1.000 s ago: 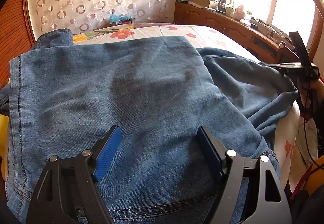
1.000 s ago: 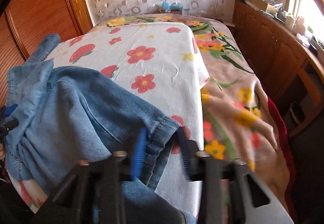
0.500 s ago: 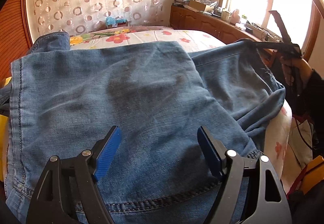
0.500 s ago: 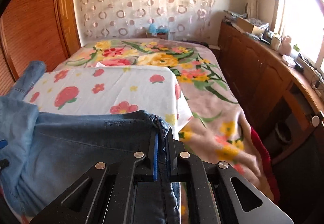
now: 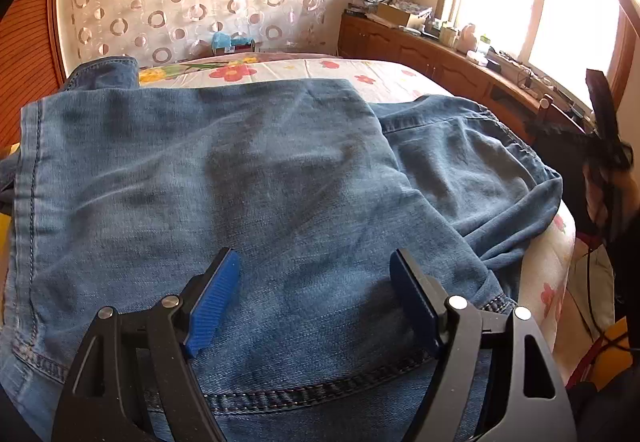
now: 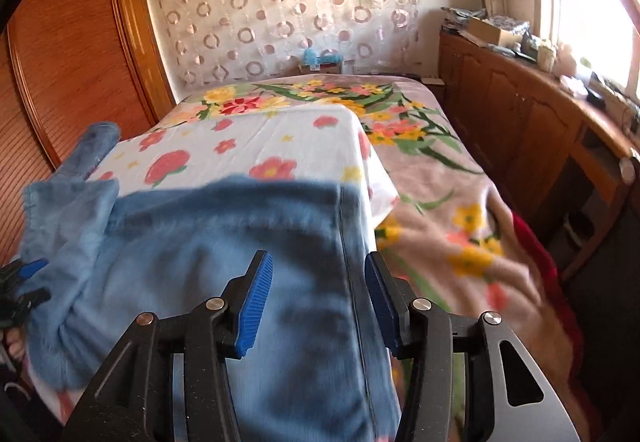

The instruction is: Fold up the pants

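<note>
Two tools above blue jeans point(image 5: 256, 178)

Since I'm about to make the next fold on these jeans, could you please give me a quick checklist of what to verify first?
1. Left tool free of cloth: ok, pads apart above the jeans.
2. Right tool let go: ok, it is opening, pads clear of the denim between them.
3. Left half lying flat: ok, smooth with the seam visible.
4. Right-hand portion flat: not ok, bunched near the edge of the flowered sheet.
5. Jeans fully on the bed: cannot tell, near edge hidden.
</note>
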Tool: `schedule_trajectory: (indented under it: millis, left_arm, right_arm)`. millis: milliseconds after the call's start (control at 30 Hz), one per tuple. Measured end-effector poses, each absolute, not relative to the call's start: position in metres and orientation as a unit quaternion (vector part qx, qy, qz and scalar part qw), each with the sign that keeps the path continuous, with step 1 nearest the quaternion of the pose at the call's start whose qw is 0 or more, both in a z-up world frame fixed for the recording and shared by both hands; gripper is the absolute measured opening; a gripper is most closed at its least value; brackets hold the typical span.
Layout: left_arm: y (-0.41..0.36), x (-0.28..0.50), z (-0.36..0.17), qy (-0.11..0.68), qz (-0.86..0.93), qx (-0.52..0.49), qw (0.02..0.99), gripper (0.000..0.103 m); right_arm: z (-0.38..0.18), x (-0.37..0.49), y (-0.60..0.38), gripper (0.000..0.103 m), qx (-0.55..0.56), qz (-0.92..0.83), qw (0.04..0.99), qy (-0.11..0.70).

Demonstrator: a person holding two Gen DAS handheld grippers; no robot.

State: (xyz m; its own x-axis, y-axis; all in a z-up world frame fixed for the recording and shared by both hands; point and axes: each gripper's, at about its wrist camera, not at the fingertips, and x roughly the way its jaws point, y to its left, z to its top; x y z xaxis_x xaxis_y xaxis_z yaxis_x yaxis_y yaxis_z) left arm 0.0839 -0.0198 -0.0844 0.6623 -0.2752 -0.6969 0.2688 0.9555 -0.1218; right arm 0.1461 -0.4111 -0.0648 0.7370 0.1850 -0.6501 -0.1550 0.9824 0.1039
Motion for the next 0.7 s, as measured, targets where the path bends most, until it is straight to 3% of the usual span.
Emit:
schedule_trajectory:
  millis: [300, 367, 700]
  left_arm:
    - [-0.023, 0.082, -0.087, 0.374, -0.146, -0.002, 0.916, 0.082]
    - [-0.024, 0.082, -0.087, 0.373, -0.146, 0.002, 0.916, 0.082]
    - [-0.025, 0.082, -0.088, 0.373, -0.146, 0.007, 0.916, 0.083]
  right_arm:
    - [-0.087, 0.081, -0.428, 0.051, 0.028, 0.045, 0.929, 0.365]
    - [-0.09, 0.073, -0.429, 0.06, 0.041, 0.047, 0.928, 0.368]
    - [-0.099, 0.058, -0.428, 0.06, 0.079, 0.052, 0.928, 0.36]
